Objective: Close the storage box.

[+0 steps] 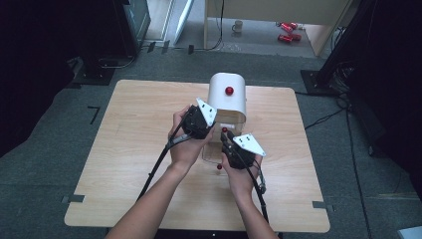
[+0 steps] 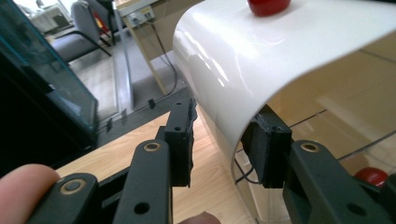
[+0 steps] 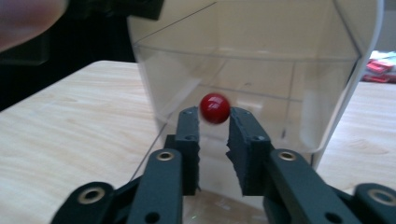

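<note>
A white curved cover (image 1: 228,99) with a red knob (image 1: 229,90) on top stands at the table's middle. A clear plastic box (image 1: 211,150) sticks out from under it toward me. My left gripper (image 1: 213,125) is open, its jaws either side of the cover's lower edge (image 2: 219,93); the left pad (image 2: 180,140) stands clear of the wall. My right gripper (image 3: 215,122) is shut on a small red ball knob (image 3: 215,108) at the front of the clear box (image 3: 243,70). In the high view this gripper (image 1: 225,134) holds the knob (image 1: 224,130).
The light wooden table (image 1: 139,129) has bare room on both sides of the cover. Another small red ball (image 1: 218,168) lies by my right hand. Beyond the table are a dark cabinet (image 1: 124,25), a mug (image 1: 238,26) and red cans (image 1: 288,31) on the floor.
</note>
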`<act>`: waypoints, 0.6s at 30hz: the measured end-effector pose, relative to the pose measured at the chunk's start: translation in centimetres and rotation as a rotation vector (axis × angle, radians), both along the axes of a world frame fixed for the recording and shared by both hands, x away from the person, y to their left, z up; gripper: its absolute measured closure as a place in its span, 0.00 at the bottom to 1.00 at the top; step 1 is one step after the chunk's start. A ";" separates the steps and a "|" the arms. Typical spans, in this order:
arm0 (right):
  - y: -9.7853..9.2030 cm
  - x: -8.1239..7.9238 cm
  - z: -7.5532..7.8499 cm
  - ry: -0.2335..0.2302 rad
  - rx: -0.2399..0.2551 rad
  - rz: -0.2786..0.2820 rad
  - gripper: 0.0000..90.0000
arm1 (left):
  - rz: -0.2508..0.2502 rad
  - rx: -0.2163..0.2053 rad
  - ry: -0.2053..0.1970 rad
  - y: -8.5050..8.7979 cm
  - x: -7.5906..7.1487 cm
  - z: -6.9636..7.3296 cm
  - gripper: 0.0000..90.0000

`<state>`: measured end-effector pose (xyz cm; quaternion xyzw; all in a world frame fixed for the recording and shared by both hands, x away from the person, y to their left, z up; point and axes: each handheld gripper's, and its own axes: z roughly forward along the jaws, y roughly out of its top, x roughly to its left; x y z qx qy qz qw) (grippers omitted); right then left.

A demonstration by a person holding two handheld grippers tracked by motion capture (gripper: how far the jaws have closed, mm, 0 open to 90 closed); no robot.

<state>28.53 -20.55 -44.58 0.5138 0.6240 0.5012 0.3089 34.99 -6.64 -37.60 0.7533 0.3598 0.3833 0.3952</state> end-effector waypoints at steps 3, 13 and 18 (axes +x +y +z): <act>0.2 -1.0 -0.5 0.013 -0.009 0.026 0.77 | -0.017 -0.017 0.012 0.1 0.4 -0.1 0.70; 0.7 -4.7 -3.6 0.114 0.019 -0.014 0.71 | -0.047 -0.041 0.045 0.3 0.9 -0.1 0.72; 0.8 -6.5 -4.9 0.109 0.001 -0.037 0.71 | -0.038 -0.050 0.061 0.2 1.1 -0.3 0.76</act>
